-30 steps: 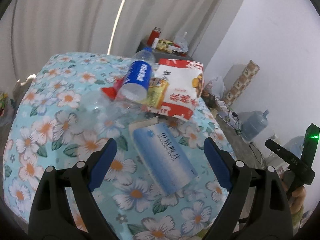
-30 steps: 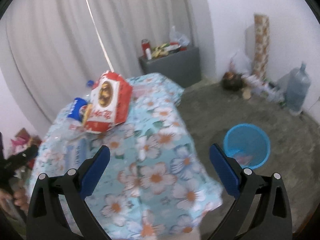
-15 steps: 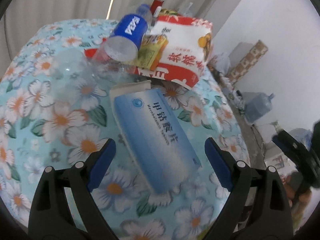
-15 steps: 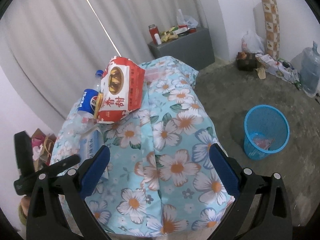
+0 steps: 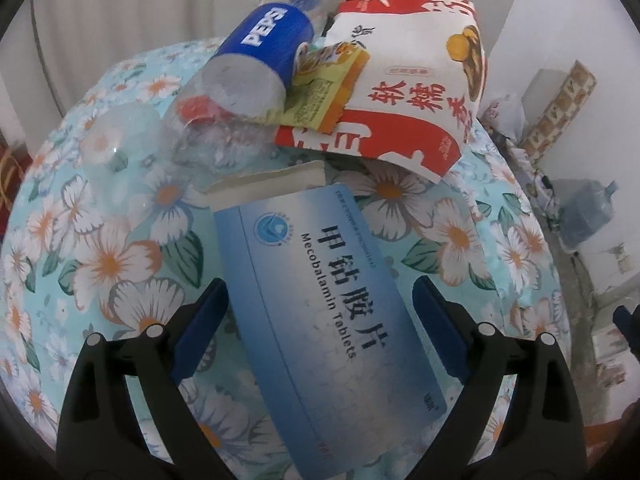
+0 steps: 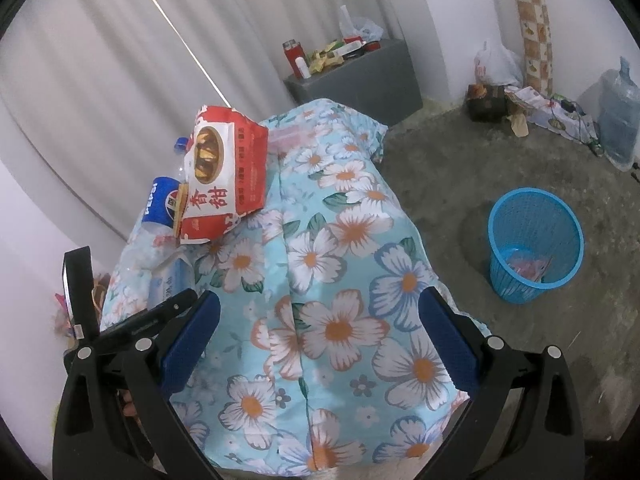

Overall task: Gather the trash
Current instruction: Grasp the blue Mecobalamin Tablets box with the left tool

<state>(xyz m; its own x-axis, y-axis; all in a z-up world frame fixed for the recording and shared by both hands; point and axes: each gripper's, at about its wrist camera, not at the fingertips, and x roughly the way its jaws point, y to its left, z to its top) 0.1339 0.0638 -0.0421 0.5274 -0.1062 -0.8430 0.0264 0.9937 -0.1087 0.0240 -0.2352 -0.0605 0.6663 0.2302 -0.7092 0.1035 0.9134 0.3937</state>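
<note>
A blue and white tablet box [image 5: 320,304] lies flat on the floral tablecloth [image 5: 120,256], between the spread fingers of my open left gripper [image 5: 322,308]. Behind it sit an empty Pepsi bottle [image 5: 256,52], a clear crushed bottle [image 5: 132,140], a small yellow packet [image 5: 324,84] and a red and white snack bag [image 5: 408,92]. My right gripper [image 6: 320,328] is open above the cloth's near corner, holding nothing. The same trash pile shows left of it: snack bag [image 6: 224,176], Pepsi bottle [image 6: 160,204], tablet box [image 6: 168,280].
A blue mesh bin [image 6: 532,240] with some litter inside stands on the concrete floor right of the table. A grey cabinet [image 6: 360,76] with items stands by the curtain. A water jug [image 6: 618,116], bags and a patterned roll line the far wall.
My left gripper has moved down and forward, so the tablet box now lies between its fingers. The right gripper has risen and tilted down over the table's corner, bringing the bin nearer.
</note>
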